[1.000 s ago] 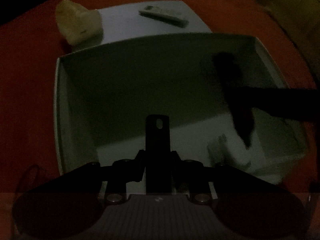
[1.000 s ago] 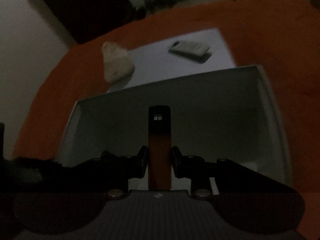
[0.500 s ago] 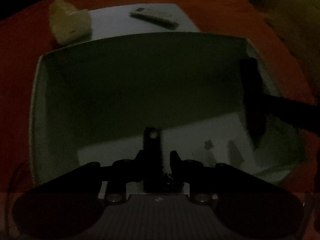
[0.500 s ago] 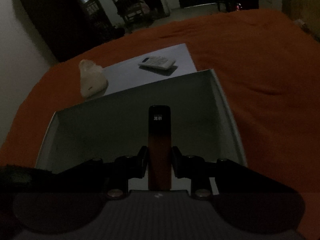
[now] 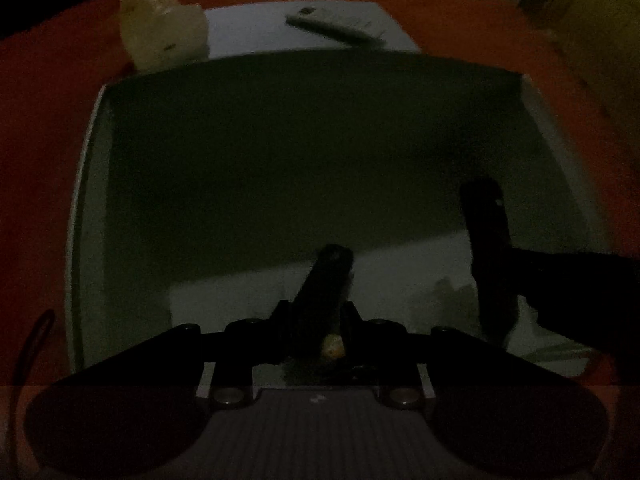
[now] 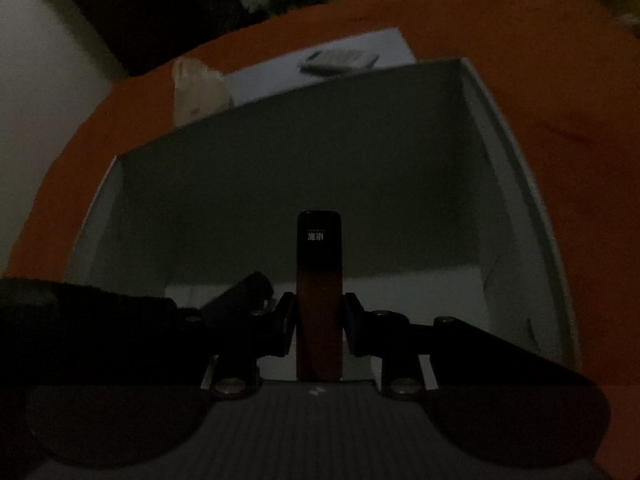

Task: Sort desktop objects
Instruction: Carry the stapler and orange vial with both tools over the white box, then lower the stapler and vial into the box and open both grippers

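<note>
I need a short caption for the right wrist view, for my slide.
Right gripper holds a dark stick-shaped object above the open white box on an orange cloth.

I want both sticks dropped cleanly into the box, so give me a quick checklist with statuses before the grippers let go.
1. Right gripper clamped on the black-and-orange stick: ok.
2. Left gripper clamped on the dark stick: ok, though that stick sits tilted.
3. Both sticks over the open white box: ok.
4. Box floor under the sticks free of other items: cannot tell, too dark.
5. The two grippers apart from each other: ok.
6. Remote and pale bag outside the box, beyond its far wall: ok.
</note>
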The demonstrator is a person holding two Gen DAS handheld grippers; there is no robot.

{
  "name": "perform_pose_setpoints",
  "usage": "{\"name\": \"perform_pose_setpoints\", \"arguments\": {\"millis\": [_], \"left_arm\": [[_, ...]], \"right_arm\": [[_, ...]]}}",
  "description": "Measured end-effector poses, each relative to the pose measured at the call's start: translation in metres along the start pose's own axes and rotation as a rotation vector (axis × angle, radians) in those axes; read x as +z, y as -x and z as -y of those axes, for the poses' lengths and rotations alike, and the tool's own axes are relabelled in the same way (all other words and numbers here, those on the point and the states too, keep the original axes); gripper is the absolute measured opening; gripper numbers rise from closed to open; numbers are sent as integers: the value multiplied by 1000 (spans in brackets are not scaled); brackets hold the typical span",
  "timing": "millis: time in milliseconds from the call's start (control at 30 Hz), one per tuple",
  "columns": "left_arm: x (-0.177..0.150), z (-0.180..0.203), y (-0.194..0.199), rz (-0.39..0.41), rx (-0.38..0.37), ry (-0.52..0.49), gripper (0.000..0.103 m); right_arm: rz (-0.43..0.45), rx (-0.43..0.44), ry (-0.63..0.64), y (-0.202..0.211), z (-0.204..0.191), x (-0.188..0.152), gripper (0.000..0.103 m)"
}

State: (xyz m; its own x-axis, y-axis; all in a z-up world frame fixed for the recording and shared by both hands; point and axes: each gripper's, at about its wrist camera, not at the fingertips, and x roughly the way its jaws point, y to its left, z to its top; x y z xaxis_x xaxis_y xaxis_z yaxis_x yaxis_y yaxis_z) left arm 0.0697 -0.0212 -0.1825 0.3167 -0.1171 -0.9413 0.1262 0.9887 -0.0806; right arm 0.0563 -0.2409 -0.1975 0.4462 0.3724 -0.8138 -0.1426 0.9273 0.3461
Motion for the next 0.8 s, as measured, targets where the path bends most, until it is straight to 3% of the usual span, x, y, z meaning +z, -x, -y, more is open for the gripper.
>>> {"name": "perform_pose_setpoints", "arguments": {"millis": [133,200,233,300,400,567,633,800], "left_arm": [[-6,1,-3,-9,19,-27,24],[-2,-2,-5,-9,25,-36,30],[-2,-1,-5,-7,35,-41,42],[-1,1,-2,5,54,-61,51],[2,3,3,29,65,-77,72],[4,2,4,28,80,-79,78],[3,0,4,15,104,-70,88],[2,-4,5,-36,151,-73,96]], "right_arm": [[-50,-8,49,-9,-5,3,28],[-69,-11,67,-13,-8,8,28],[-75,-14,68,-16,-9,9,28],[-96,-22,61,-23,-13,8,28],[-129,-15,40,-33,-17,5,28],[-126,-61,48,-39,-25,3,28],[-136,-61,48,-39,-26,3,28],[-180,-79,47,-46,-29,5,28]]}}
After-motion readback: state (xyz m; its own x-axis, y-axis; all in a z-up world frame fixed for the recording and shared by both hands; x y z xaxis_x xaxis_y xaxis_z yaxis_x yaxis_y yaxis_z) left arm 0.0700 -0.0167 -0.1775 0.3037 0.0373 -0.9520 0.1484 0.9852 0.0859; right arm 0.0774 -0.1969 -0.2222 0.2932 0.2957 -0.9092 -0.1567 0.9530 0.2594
